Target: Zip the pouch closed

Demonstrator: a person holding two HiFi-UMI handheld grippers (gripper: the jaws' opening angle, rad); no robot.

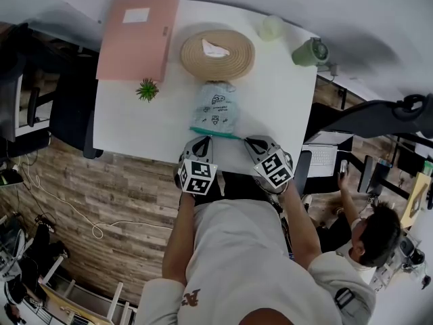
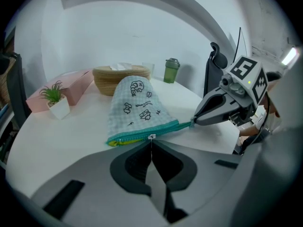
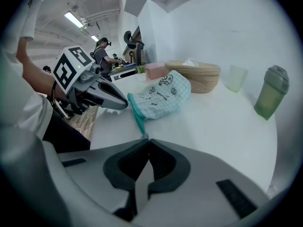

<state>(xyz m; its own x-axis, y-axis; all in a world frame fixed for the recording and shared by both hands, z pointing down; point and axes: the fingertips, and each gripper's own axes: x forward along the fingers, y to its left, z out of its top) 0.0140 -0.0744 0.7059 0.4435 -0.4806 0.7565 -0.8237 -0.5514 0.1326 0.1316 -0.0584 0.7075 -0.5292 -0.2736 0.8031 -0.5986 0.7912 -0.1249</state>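
Observation:
A pale checked pouch (image 1: 216,108) with small cartoon prints lies on the white table (image 1: 128,124), its teal zipper edge (image 1: 215,133) facing me. My left gripper (image 1: 203,139) is shut on the small zipper pull (image 2: 151,137) partway along that edge. To the left of the pull, yellow-green lining (image 2: 115,143) shows in the gap. My right gripper (image 1: 252,141) is shut on the teal zipper tail (image 3: 143,135) at the pouch's right end. In the left gripper view the right gripper (image 2: 195,122) holds that tail taut. In the right gripper view the left gripper (image 3: 126,106) touches the zipper.
Behind the pouch stands a woven basket (image 1: 217,54). A pink box (image 1: 137,36) and a small potted plant (image 1: 147,90) sit at the left. A translucent cup (image 1: 272,27) and a green tumbler (image 1: 310,51) stand back right. A person (image 1: 369,239) sits lower right.

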